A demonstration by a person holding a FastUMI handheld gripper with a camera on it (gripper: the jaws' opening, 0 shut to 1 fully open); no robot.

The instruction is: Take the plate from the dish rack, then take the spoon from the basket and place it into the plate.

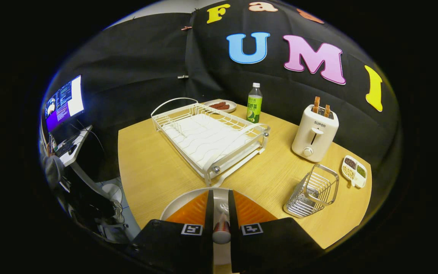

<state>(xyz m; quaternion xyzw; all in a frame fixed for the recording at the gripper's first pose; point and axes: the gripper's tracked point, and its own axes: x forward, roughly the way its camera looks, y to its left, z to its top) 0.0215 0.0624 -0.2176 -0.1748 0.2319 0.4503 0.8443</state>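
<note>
A white plate (176, 204) lies on the wooden table (154, 171) right under my fingers, just in front of the dish rack. My gripper (221, 195) hovers over the plate with its fingers drawn close together, pressing on a pale spoon (221, 227) whose rounded end with a reddish band points back at the camera. The spoon's far part runs between the fingers, above the plate's middle. The white wire dish rack (209, 137) stands beyond the fingers with nothing in it. To the right of the fingers the metal wire basket (312, 190) holds nothing.
A white toaster (315, 133) with two slices stands beyond the basket. A green-labelled bottle (254, 103) and a small plate of food (221, 105) sit behind the rack. A divided dish of beans (354, 171) lies at the table's right edge. A desk with a monitor (64, 102) is off to the left.
</note>
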